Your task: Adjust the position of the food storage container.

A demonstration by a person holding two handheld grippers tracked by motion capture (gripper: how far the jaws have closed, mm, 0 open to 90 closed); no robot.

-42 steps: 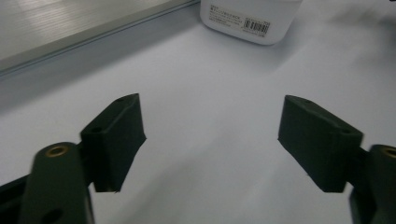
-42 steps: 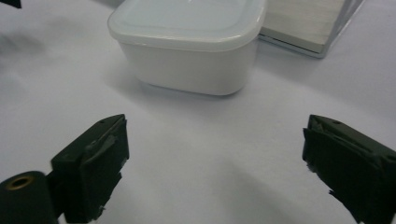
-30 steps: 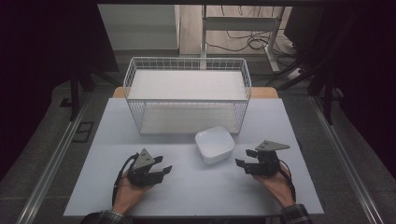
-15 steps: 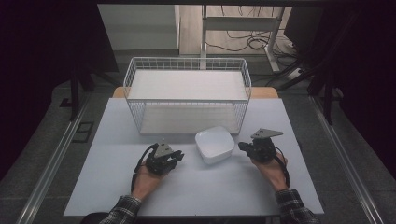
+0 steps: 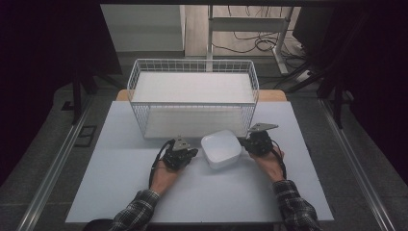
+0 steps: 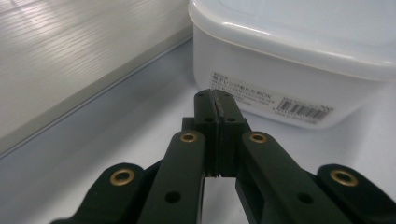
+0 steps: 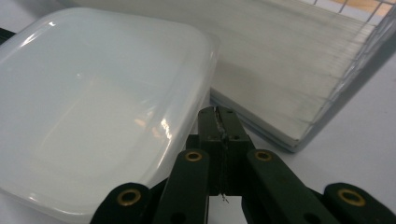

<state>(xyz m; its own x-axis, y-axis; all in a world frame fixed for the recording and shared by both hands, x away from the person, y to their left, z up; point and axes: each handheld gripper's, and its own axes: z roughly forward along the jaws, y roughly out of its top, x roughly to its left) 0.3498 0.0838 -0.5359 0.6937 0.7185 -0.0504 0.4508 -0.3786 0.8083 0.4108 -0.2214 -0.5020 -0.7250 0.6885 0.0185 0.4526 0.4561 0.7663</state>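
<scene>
White table [image 5: 120, 192] bears a lidded tub [image 5: 221, 148]; left tongs [image 5: 188, 155] and right tongs [image 5: 248, 143] flank it, both closed, empty

Overhead, a fixed camera behind me looks forward and down across the whole surface [image 5: 120, 192]. My 2 gripper cameras ride low, sighting along my fingers at close range. All 3 views share the white container [image 5: 221, 148] [image 6: 299, 56] [image 7: 102, 102] and wire basket [image 5: 192, 98] [image 7: 355, 70].

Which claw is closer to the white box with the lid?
Right. The right gripper sits at the edge of the white box, its shut tips tucked by the lid's rim. The left gripper, also shut, points at the box's side, a small gap away.
</scene>
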